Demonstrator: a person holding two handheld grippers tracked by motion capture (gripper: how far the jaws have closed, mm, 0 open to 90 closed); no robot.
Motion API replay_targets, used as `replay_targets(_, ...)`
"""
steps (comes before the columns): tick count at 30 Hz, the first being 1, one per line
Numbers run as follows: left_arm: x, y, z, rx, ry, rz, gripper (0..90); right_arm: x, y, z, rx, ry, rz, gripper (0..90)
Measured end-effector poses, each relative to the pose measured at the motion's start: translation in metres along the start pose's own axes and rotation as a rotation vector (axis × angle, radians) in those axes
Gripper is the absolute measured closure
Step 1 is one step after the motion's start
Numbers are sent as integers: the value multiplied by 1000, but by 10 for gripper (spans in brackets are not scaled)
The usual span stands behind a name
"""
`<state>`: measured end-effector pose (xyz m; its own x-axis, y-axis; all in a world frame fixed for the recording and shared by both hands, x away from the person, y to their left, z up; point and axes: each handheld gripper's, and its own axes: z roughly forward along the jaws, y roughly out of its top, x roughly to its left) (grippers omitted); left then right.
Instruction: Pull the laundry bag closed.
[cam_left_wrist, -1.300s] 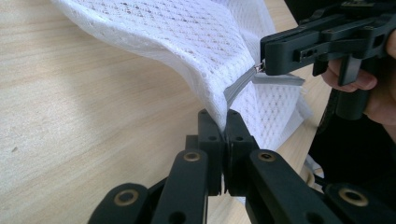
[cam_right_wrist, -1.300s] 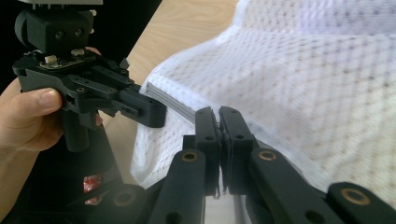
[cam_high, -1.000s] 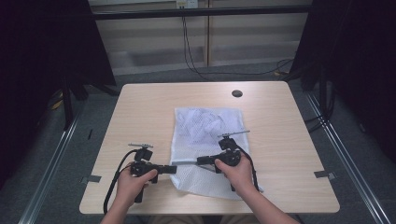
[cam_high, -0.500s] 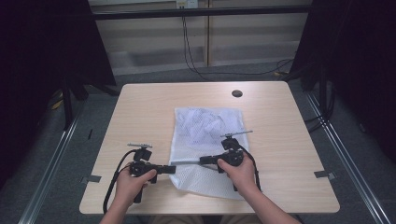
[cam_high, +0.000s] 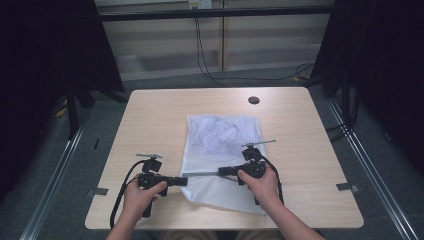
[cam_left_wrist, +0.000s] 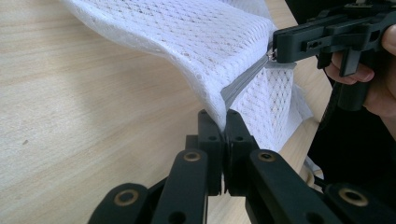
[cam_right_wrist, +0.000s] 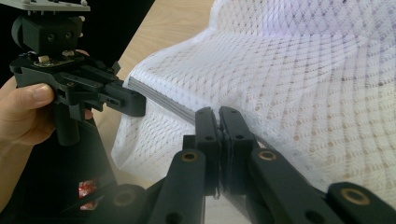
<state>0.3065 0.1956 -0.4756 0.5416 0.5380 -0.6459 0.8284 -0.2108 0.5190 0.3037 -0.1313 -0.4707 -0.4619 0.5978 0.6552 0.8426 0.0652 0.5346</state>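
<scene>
The white mesh bag (cam_high: 220, 160) is lying mid-table (cam_high: 150, 115). The left gripper (cam_high: 184, 181) is pinching its grey zipper (cam_left_wrist: 243, 84) end at the left edge. The right gripper (cam_high: 222, 172) is clamping the zipper pull, jaws pressed together.

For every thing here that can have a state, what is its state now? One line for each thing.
White mesh laundry bag: lying on the table, near edge lifted, something pale inside.
Grey zipper: pulled taut between both grippers; open or closed cannot be told.
Left hand-held gripper: shut on the bag's zipper edge.
Right hand-held gripper: shut on the zipper.
Light wooden table: bearing the bag.
</scene>
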Motion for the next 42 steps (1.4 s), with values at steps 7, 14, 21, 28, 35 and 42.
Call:
replay_targets(7, 1, 0, 0, 4, 0, 1, 882, -2, 0, -2, 2, -8, -4, 869)
replay_targets(14, 1, 0, 0, 3, 4, 4, 882, -2, -1, -3, 6, -10, 1, 870)
replay_targets(21, 0, 0, 0, 7, 1, -1, 882, -2, -1, -4, 4, -8, -3, 869)
replay_targets(28, 0, 0, 0, 5, 1, -8, 881, -3, -1, -7, 3, -10, 4, 869)
replay_targets(35, 1, 0, 0, 9, 0, -4, 882, -4, -2, -8, 3, -8, 2, 870)
replay_targets(42, 1, 0, -1, 10, 3, -1, 881, -5, -3, -10, 0, -8, 1, 870)
